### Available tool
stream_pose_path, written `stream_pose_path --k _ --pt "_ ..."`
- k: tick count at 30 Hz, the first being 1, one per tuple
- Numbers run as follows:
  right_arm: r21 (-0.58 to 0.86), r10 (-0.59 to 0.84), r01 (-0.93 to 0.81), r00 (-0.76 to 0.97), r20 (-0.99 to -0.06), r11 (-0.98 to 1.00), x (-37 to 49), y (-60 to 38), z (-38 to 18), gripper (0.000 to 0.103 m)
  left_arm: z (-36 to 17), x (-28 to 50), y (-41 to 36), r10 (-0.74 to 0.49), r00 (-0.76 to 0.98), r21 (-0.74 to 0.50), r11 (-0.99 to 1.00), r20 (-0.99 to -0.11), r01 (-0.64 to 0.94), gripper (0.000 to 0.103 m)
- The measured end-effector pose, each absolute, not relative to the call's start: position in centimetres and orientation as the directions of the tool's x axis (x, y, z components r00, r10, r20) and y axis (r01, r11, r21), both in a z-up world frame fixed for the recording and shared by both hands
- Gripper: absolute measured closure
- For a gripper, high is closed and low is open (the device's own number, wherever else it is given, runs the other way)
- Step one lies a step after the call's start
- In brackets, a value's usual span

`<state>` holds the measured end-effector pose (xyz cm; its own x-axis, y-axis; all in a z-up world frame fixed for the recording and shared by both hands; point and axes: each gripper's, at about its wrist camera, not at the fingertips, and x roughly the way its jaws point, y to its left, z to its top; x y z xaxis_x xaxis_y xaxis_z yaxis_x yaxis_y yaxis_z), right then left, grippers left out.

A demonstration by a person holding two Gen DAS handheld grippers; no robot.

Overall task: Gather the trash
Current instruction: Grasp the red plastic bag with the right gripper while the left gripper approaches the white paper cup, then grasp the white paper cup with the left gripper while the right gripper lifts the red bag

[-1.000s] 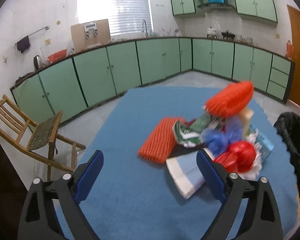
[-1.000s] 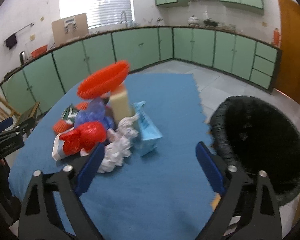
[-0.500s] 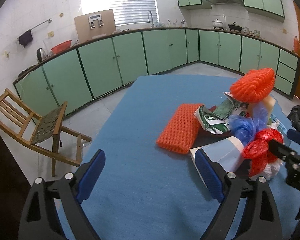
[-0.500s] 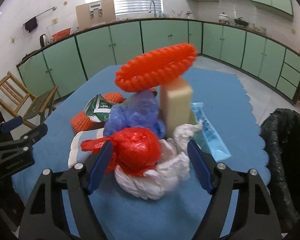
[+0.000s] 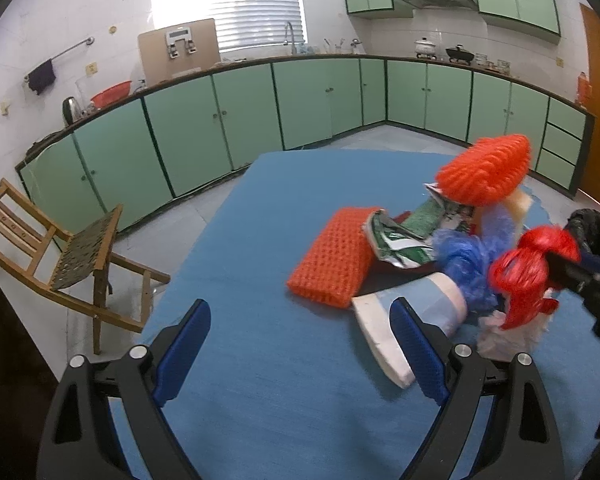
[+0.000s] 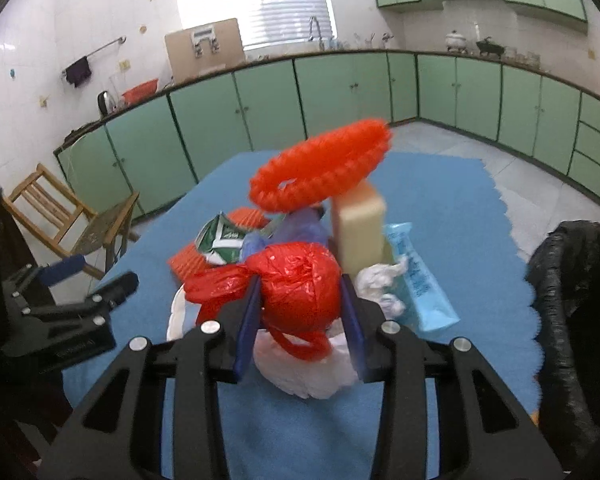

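Right gripper [image 6: 300, 312] just closing, pads now clamped on red plastic bag [image 6: 296, 288]: crumpled, glossy, knotted, tail sticking left; sits at near edge of trash pile on blue tablecloth [image 6: 452, 184], atop white crumpled bag [image 6: 300, 372]. Left gripper [image 5: 300, 344] spread wide over bare cloth, nothing between. Count: two orange foam nets, one blue bag, one beige block, one light-blue packet, one black bin bag [image 6: 572, 280] at right.

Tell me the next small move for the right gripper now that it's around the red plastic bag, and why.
Probably lift the red plastic bag straight up a little. The right gripper has just been closing and its pads now press the bag's sides, while the white crumpled bag lies right under it; then carry it to the black bin at right.
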<state>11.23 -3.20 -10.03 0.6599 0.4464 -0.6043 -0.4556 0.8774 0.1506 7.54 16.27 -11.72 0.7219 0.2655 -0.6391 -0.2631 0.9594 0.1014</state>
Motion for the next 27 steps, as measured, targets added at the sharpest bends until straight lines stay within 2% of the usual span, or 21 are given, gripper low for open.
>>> stream_pose_path --k 6,10,27 --pt "0.092 0.362 -0.390 0.709 -0.605 0.916 10.1 -6.3 -10.1 0.066 -12.5 8.0 14.3 0.218 0.716 0.076 0.971 -0.663 -0.225 0.013" --pt "0.093 0.340 -0.362 0.714 -0.612 0.927 10.1 -7.9 -10.7 0.066 -13.0 8.7 12.6 0.201 0.714 0.065 0.975 -0.671 -0.213 0.008" --pt "0.116 0.334 -0.341 0.696 -0.636 0.933 10.3 -9.3 -12.2 0.066 -16.0 12.9 11.0 0.188 0.634 0.040 0.970 -0.750 -0.241 0.006"
